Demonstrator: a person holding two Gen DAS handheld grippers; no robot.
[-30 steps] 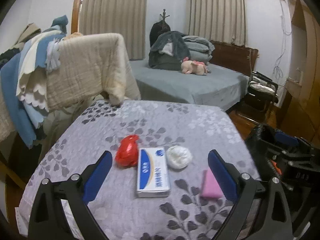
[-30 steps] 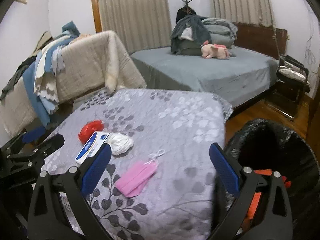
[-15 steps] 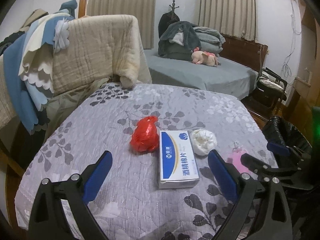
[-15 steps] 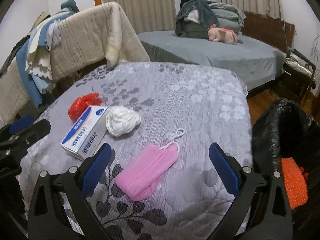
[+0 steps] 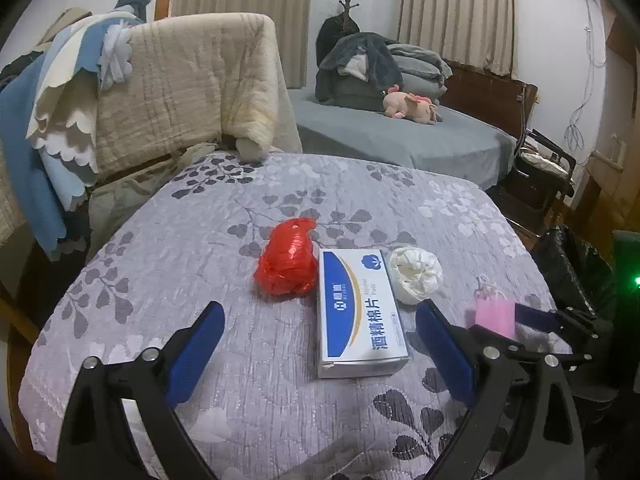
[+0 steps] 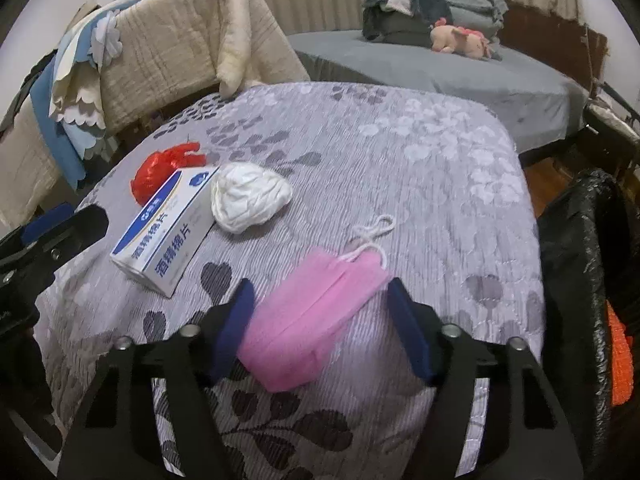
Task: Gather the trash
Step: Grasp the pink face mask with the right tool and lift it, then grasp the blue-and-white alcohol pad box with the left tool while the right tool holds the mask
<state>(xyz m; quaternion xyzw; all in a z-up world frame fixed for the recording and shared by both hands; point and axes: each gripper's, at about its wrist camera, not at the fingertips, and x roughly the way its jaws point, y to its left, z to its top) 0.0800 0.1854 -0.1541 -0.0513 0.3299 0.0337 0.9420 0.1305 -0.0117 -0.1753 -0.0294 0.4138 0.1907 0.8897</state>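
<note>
A pink face mask (image 6: pixel 316 312) lies on the grey leaf-patterned table cover (image 6: pixel 400 152); it also shows in the left wrist view (image 5: pixel 494 316). My right gripper (image 6: pixel 322 324) is open, its fingers on either side of the mask, close above the table. My left gripper (image 5: pixel 320 350) is open, low over the table, in front of a white and blue box (image 5: pixel 360 312), which also shows in the right wrist view (image 6: pixel 166 228). A red plastic bag (image 5: pixel 290 258) lies left of the box and a white crumpled wad (image 5: pixel 416 274) right of it.
A black trash bag (image 6: pixel 588 280) with something orange inside (image 6: pixel 618 356) stands off the table's right edge. A chair draped with blankets (image 5: pixel 168 92) stands at the far left. A bed (image 5: pixel 400 136) is behind the table.
Both grippers moved forward and lower toward the table. My right gripper has narrowed and now straddles the pink mask. The left gripper has come closer to the box.
</note>
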